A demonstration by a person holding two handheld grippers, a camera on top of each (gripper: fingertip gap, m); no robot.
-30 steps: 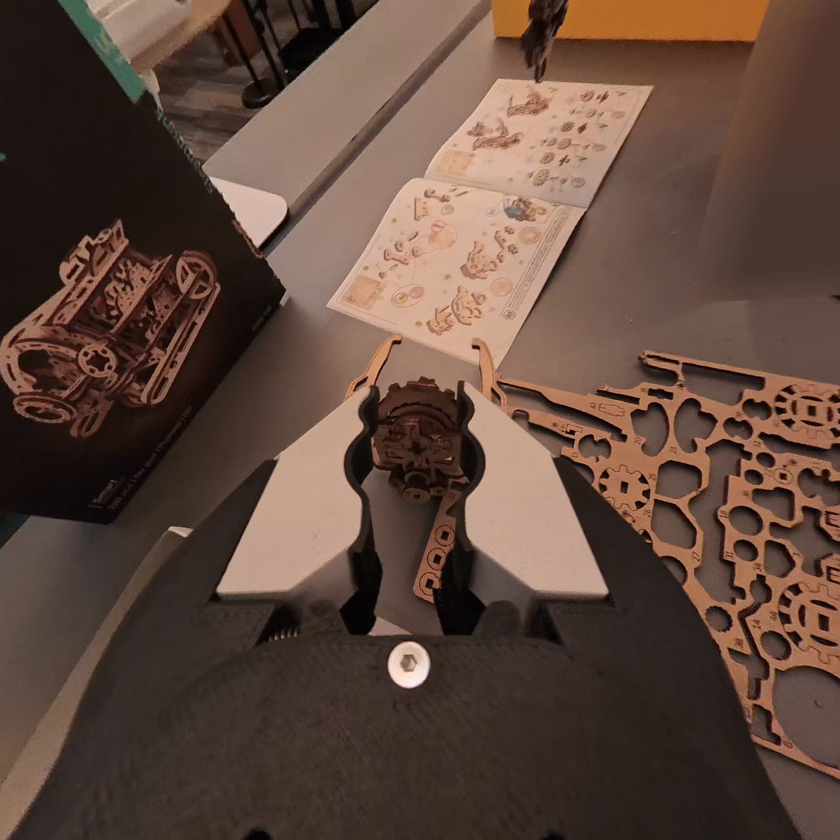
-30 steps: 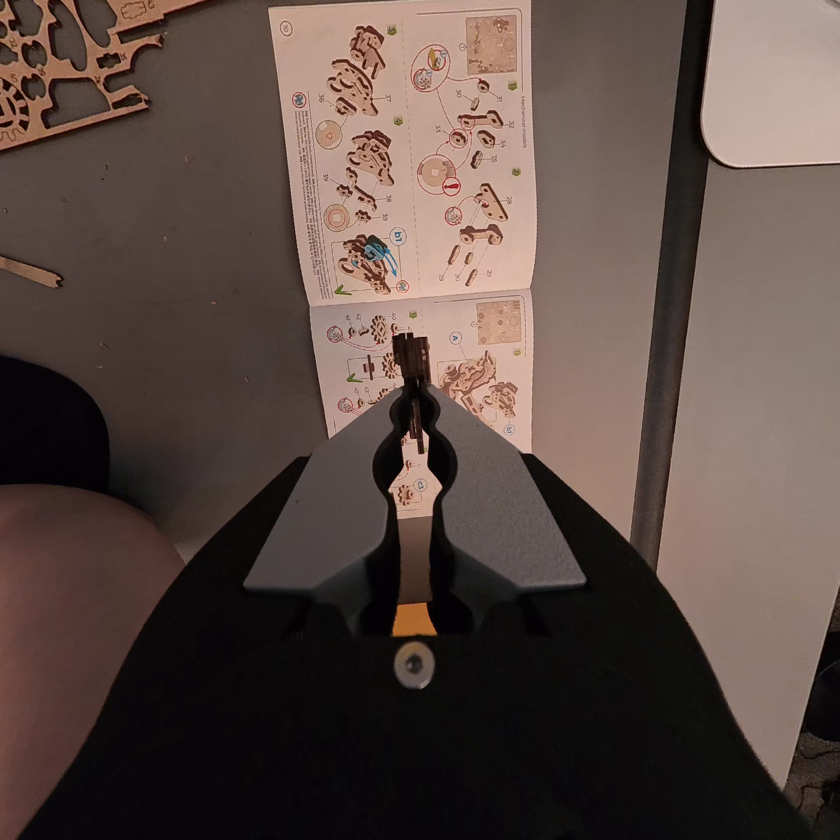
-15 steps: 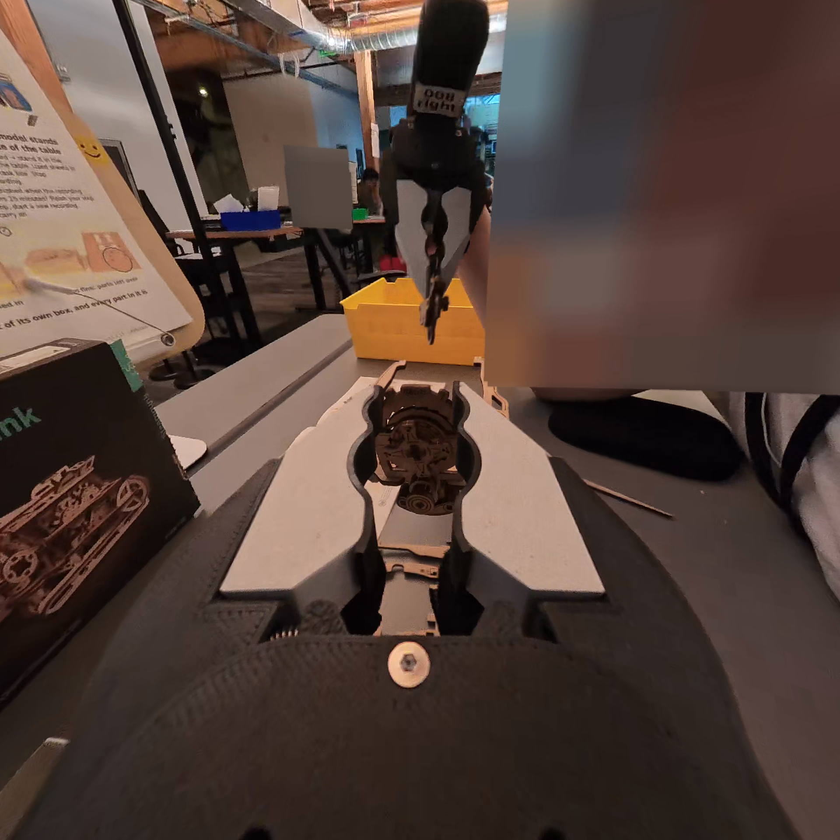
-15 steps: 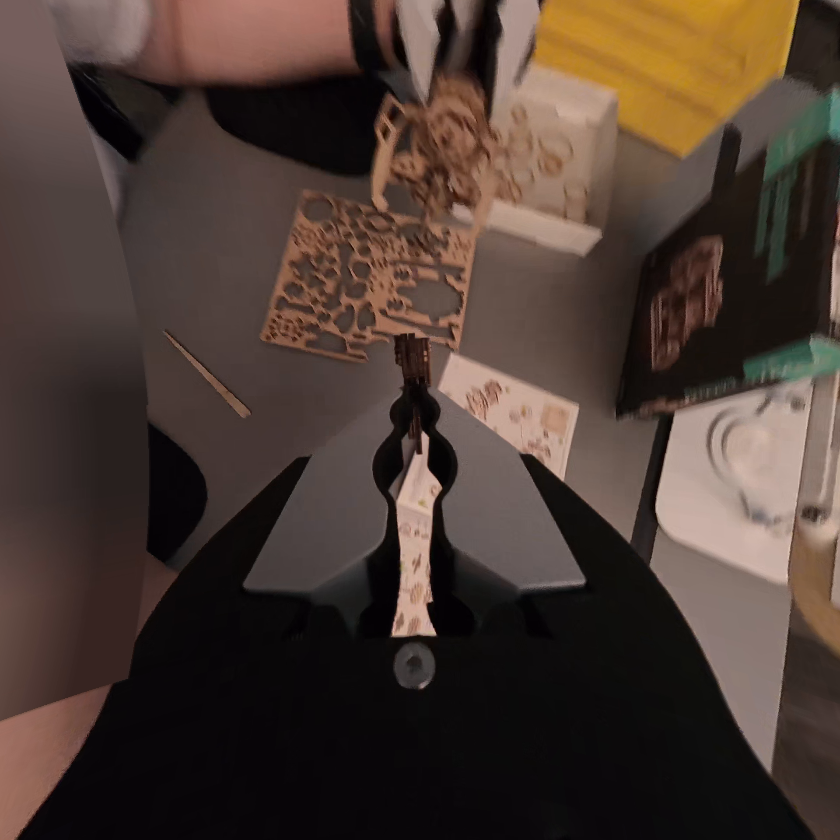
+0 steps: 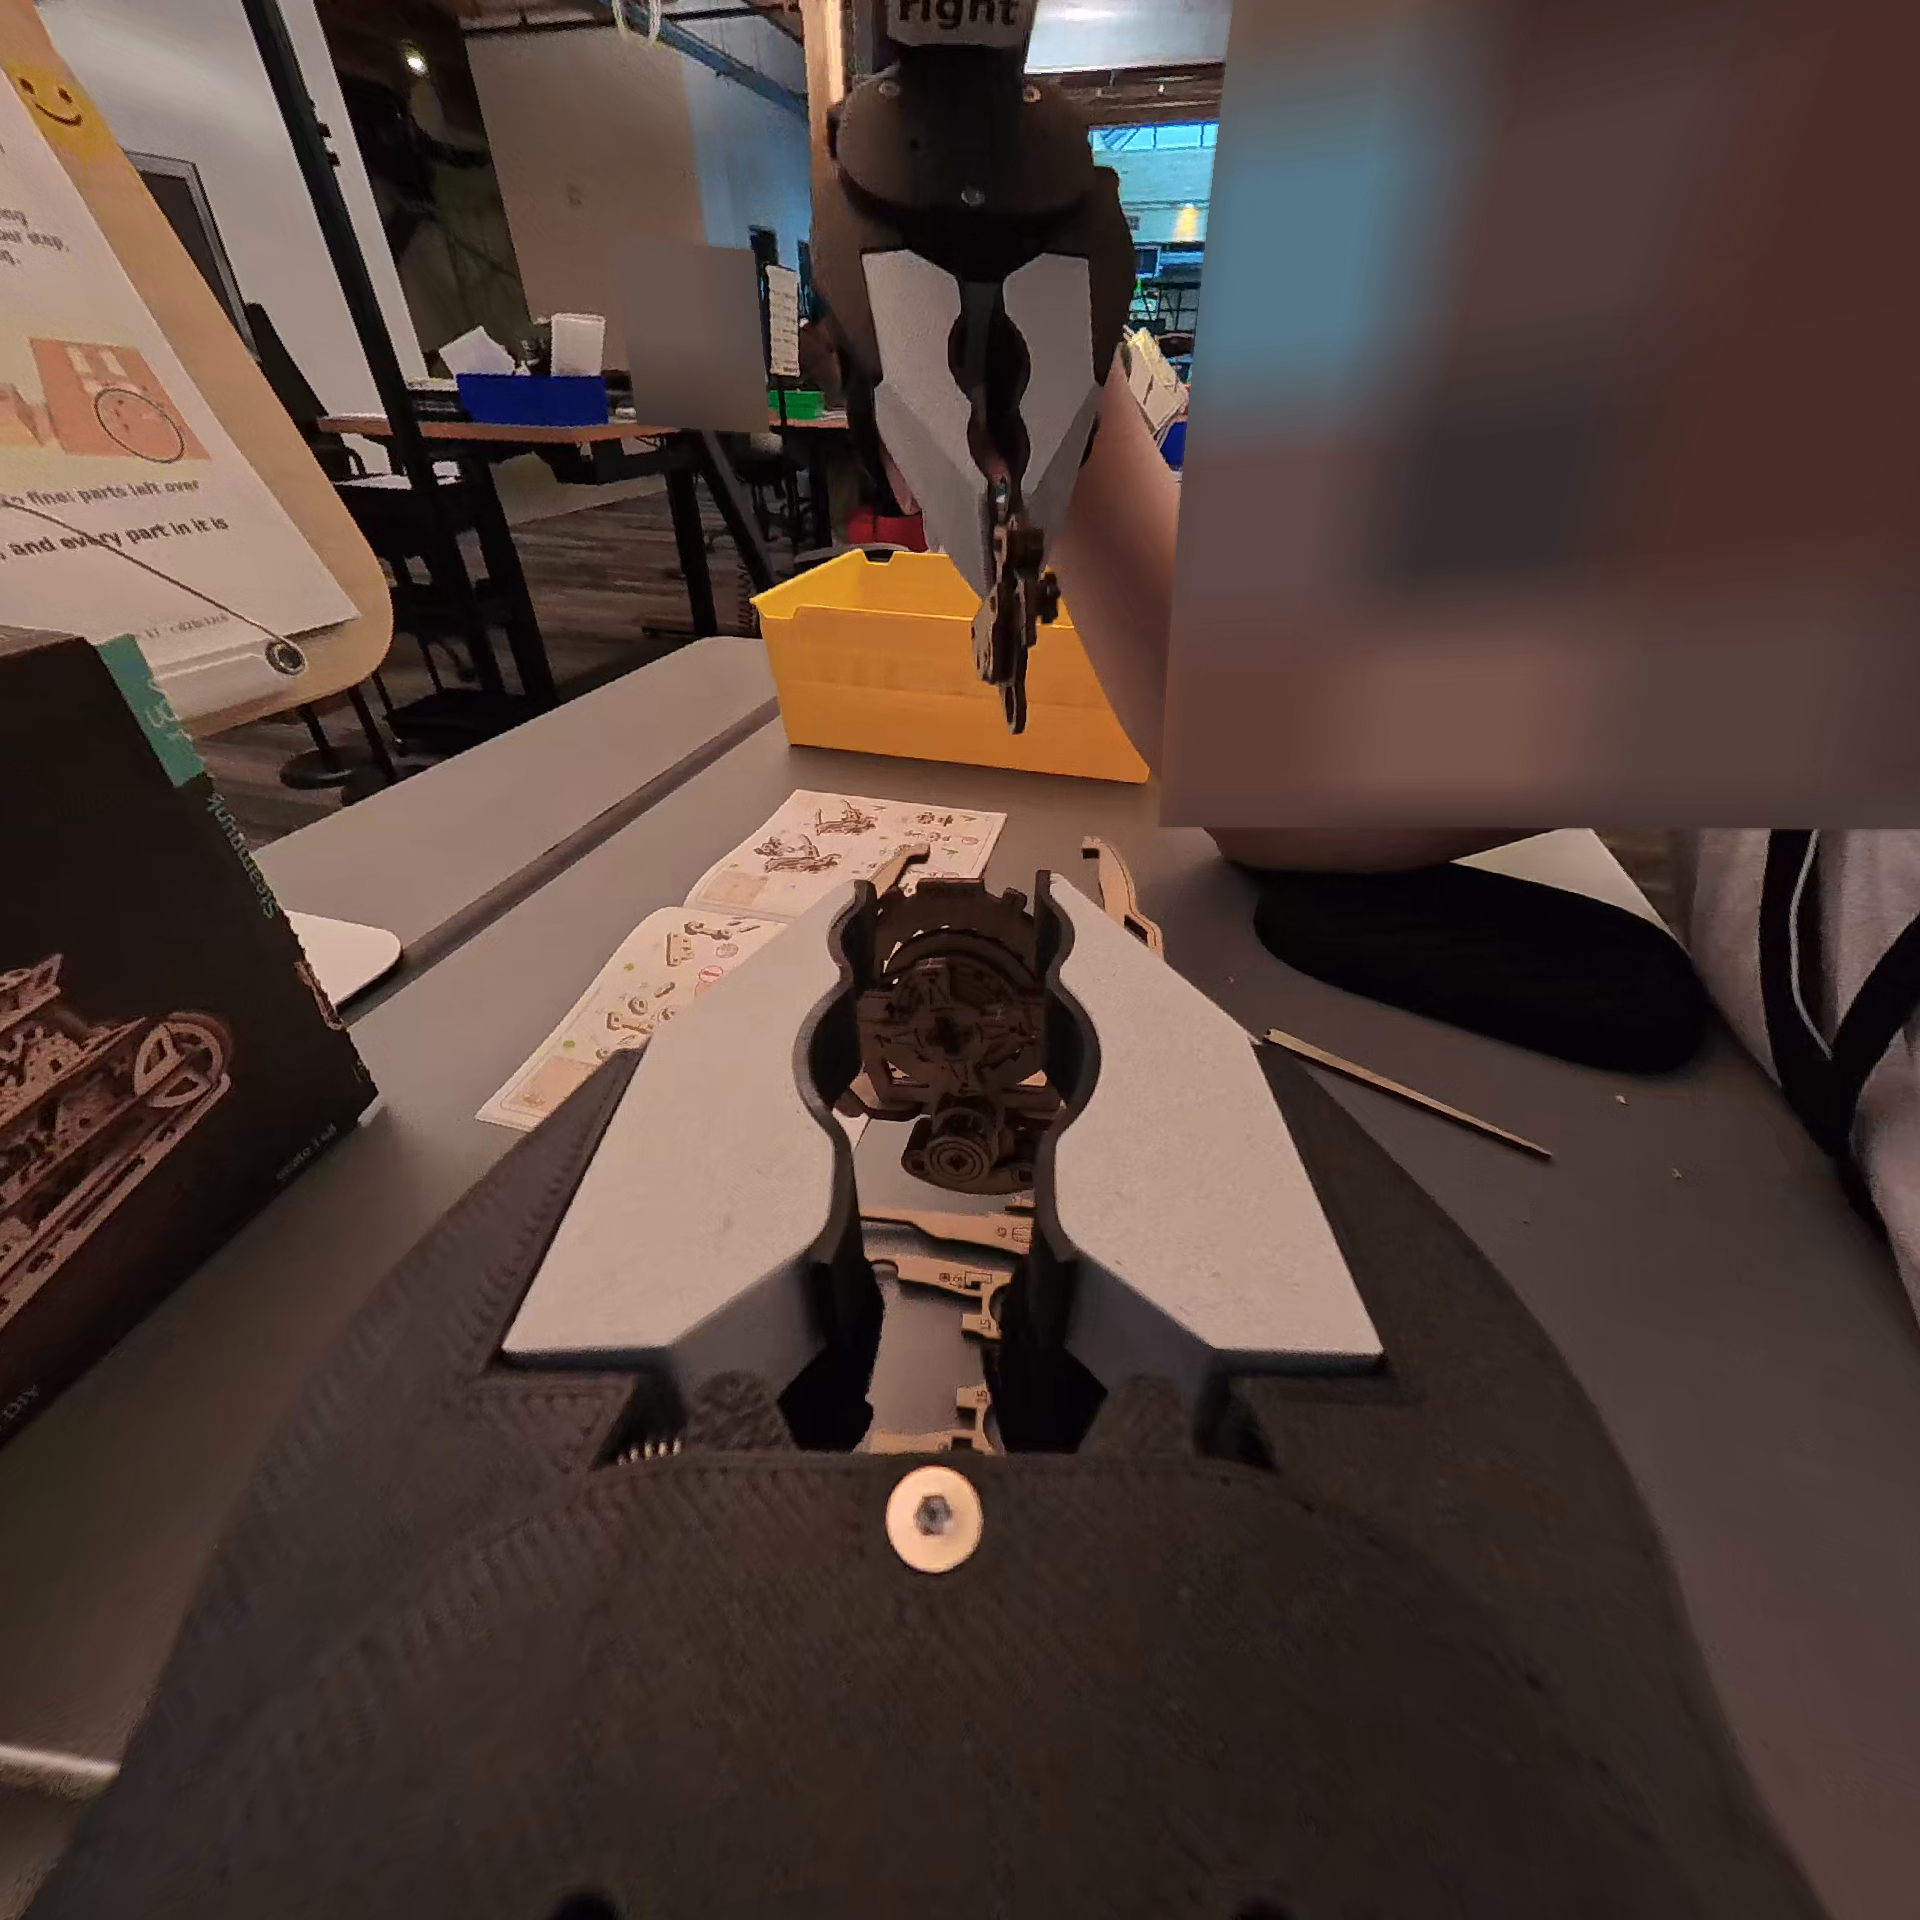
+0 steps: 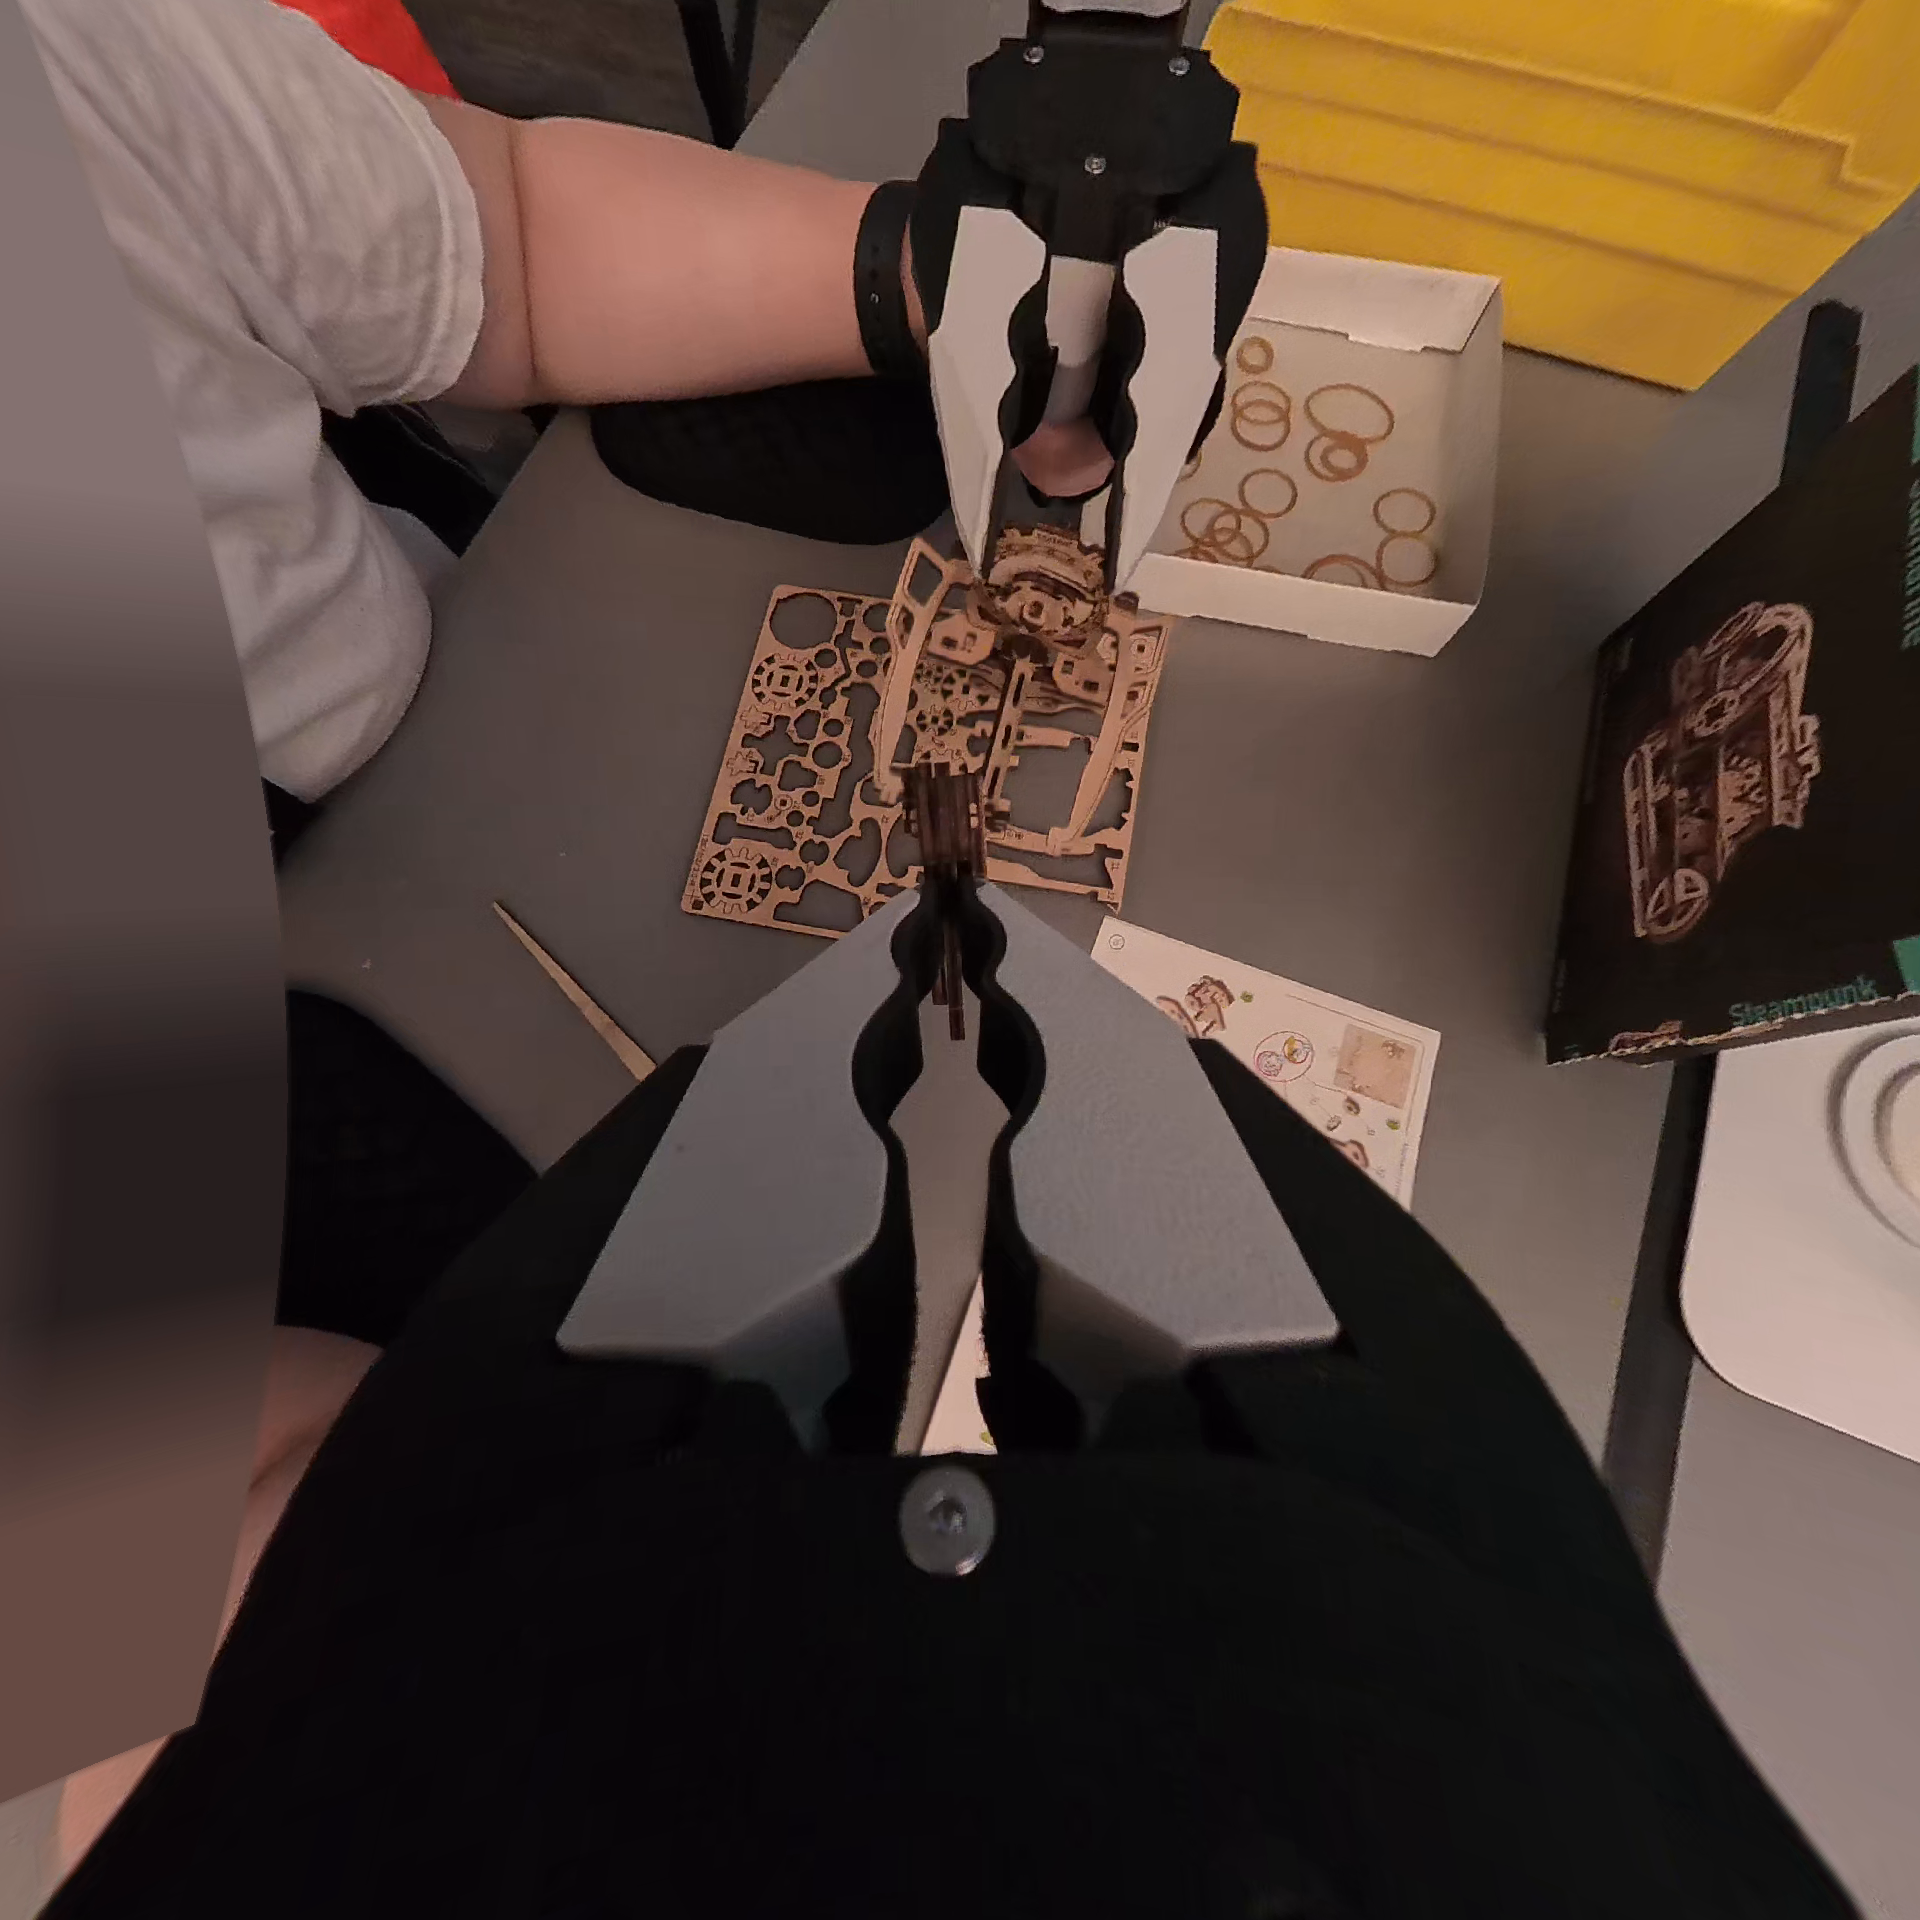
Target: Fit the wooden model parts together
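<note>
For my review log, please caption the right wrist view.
Right gripper pinches a small dark wooden part, facing the left gripper holding the geared wooden model assembly above the tan laser-cut sheet.

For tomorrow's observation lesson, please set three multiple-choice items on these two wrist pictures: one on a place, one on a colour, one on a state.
1. Where do the tan rubber bands lie?
A. in the shallow white cardboard tray
B. in the bin
C. on the open instruction booklet

2. What colour is the plastic bin at the far end of the grey table?
A. blue
B. yellow
C. white

3. What is the right gripper doing?
A. gaping open, empty
B. resting on the table
C. shut on a small dark wooden part

Answers:
1 A, the bands are scattered inside the tray's walls.
2 B, the bin shows yellow in both views.
3 C, the part sticks out from between its closed fingertips, in the air opposite the left gripper, which clamps the round wooden gear assembly.
</note>
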